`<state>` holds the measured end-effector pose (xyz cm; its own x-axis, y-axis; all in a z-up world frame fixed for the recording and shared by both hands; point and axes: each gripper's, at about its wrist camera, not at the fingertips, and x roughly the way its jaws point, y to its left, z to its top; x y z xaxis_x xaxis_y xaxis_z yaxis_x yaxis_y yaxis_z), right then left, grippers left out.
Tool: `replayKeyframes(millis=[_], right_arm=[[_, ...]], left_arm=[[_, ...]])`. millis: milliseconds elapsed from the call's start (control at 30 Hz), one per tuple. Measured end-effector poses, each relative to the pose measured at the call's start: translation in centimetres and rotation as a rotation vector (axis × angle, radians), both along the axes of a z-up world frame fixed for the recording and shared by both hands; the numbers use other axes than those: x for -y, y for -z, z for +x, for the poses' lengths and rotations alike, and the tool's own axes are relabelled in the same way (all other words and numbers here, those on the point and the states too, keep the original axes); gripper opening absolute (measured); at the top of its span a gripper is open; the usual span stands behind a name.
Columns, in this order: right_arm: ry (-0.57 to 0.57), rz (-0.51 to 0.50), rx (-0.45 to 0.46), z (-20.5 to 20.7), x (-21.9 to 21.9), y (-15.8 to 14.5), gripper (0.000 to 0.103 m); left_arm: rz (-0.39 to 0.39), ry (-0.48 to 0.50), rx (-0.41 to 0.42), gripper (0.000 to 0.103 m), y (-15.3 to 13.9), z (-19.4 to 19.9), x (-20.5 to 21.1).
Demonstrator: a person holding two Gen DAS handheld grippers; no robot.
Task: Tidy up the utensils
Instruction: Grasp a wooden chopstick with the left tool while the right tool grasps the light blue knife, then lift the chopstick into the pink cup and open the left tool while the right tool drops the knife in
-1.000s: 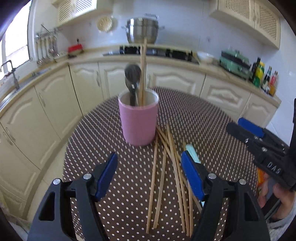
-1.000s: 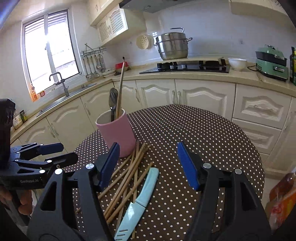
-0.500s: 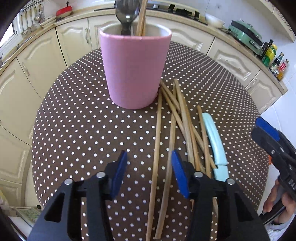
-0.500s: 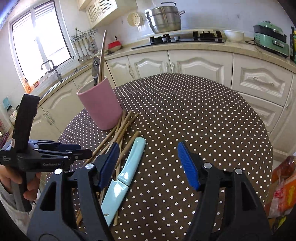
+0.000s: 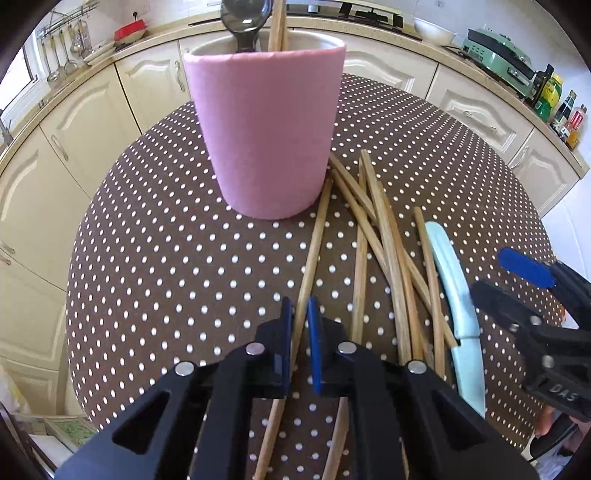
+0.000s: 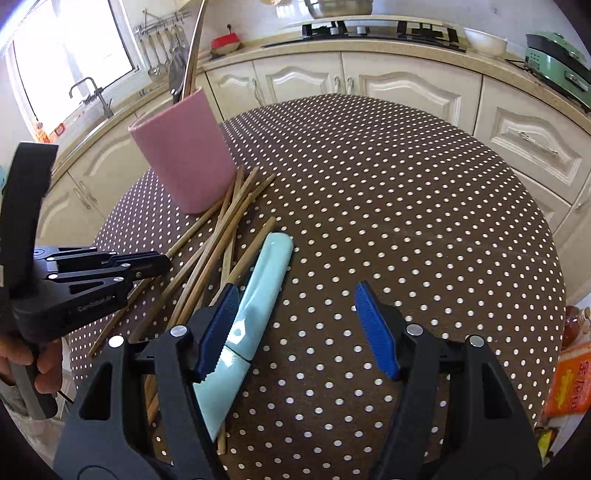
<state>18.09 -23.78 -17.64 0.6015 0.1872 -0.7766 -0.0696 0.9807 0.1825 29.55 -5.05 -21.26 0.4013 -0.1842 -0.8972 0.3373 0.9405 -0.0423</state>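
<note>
A pink cup [image 5: 266,129] stands on the dotted round table [image 5: 166,258] and holds a dark spoon [image 5: 245,18] and chopsticks. Several wooden chopsticks [image 5: 384,236] lie loose beside it, with a light-blue knife [image 5: 454,295] at their right. My left gripper [image 5: 300,314] is low on the table, its jaws closed on the leftmost chopstick [image 5: 314,236]. It also shows in the right wrist view [image 6: 147,264]. My right gripper [image 6: 295,314] is open and empty above the table, its left finger [image 6: 216,325] over the knife [image 6: 255,295]. The cup [image 6: 184,151] stands far left there.
Cream cabinets and a counter ring the table, with a stove [image 6: 380,31], a green appliance [image 5: 498,48] and bottles [image 5: 554,96]. An orange packet [image 6: 572,384] sits beyond the table's right edge.
My left gripper dropped toward the table and closed its jaws around the leftmost chopstick. My right gripper tilted downward and moved nearer the knife, still open.
</note>
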Motion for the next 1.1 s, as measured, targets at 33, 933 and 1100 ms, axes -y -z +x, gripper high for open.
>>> replayKeyframes(millis=[33,933,1100], right_arm=[[-0.006,-0.014,-0.013,0.2,-0.4,0.1,0.065],[-0.127,-0.148,-0.235,6.4,-0.2,0.7,0.025],[-0.118,-0.051,-0.167,5.3,2.1,0.1,0.021]], left_arm=[[-0.005,-0.006,-0.004,0.008,0.1,-0.3,-0.2],[0.074,-0.029,-0.097,0.008,0.2,-0.4,-0.2],[-0.004,-0.031,-0.065,0.007,-0.3,-1.0,-0.8]])
